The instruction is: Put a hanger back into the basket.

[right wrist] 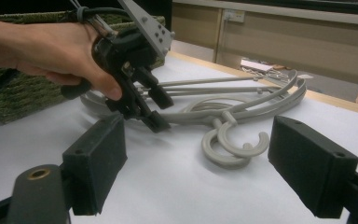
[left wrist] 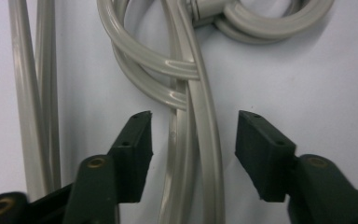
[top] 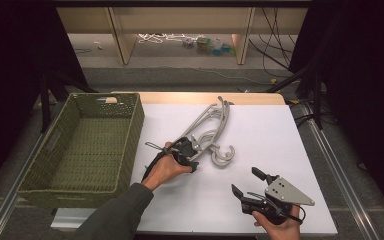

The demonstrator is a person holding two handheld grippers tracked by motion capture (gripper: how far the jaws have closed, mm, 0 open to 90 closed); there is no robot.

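2 grey plastic hangers lie stacked near the middle of the white table top, their hooks curling toward the person's side and their arms running up toward the far wooden edge. The left gripper sits low over the near ends of the hangers. In the left gripper view its 2 black jaws straddle the paired grey bars, with a gap showing on each side, so the pads do not yet press on the plastic. Seen from the right gripper view, the left hand holds that gripper tilted down onto the bars, just behind the hooks. The right gripper rests near the front right corner of the table top, well apart from the hangers, jaws spread wide with nothing between them. A green woven basket stands along the left edge of the table top, its right wall just beside the left hand. Bare white surface lies open to the right of the hangers and between the hooks and the right gripper.
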